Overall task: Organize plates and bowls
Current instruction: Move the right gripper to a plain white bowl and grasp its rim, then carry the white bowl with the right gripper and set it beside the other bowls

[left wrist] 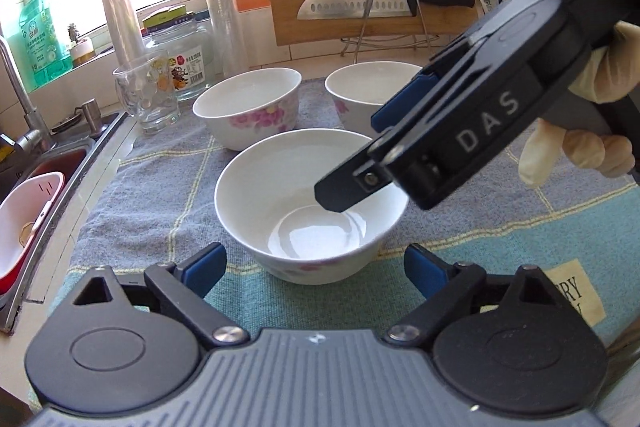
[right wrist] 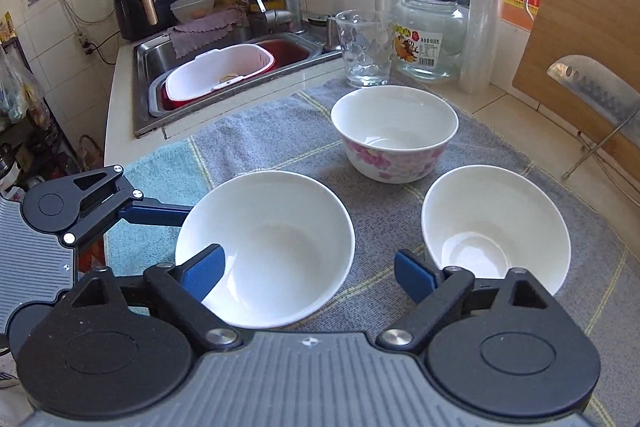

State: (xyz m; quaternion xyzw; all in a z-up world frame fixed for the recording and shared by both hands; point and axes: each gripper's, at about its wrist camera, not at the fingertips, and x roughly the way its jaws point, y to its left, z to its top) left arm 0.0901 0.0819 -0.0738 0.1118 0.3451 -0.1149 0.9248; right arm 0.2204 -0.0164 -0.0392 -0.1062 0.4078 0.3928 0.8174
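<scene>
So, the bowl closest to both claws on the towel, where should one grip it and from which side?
Probably the rim of the nearest bowl. It sits upright and empty on the towel, and its sloped wall gives poor hold, so one finger inside and one outside the thin rim looks safest. Come from above on its near side; the right claw already straddles that edge.

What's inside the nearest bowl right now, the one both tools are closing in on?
The nearest bowl holds nothing: bare white inside. The right tool's left finger covers part of its near rim. The towel lies underneath.
</scene>
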